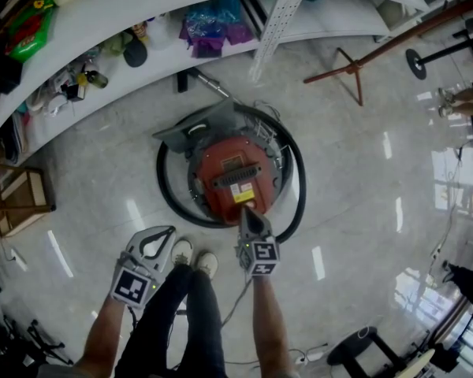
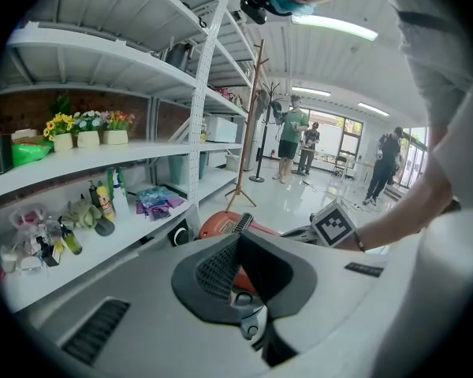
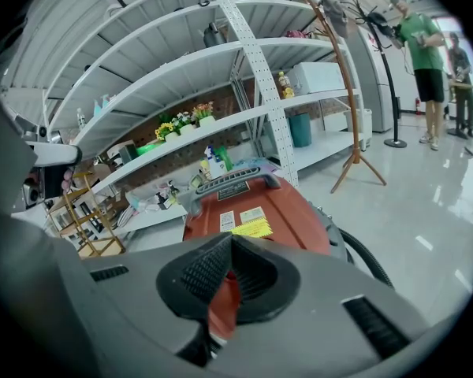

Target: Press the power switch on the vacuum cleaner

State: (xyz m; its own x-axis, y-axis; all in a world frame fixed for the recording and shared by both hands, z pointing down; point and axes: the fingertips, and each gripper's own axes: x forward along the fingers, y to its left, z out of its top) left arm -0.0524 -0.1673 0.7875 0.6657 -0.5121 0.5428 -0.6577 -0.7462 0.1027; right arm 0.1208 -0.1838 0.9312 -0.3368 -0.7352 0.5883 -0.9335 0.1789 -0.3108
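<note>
R gripper is pointing down at the near edge of the vacuum cleaner. Its jaws are pressed together w/ nothing between them, and in the right gripper view the tip is sitting right over the red lid. I can't tell whether it's touching or just above. L gripper is hanging back beside the person's shoes, also closed & empty, well apart from the machine. Its own view is only catching the red body past the tip.

So the R hand is the nearer one by far, and the vac is lying straight ahead of and below that tip. The body is looking roundish from above, w/ no real long axis. The black carry handle is running crosswise on the far side of the lid, and the yellow label is sitting btwn it and the tip. A black hose is ringing the canister on the floor.

I'm not picking out the power switch itself in any view. It's prob. on the top near the handle or at the rim, so the press is likely needing a short push fwd/down w/ the closed R tip.

Farther out, shelving w/ bottles & flowers is curving behind the vac, and a wooden coat stand is off to the R.
</note>
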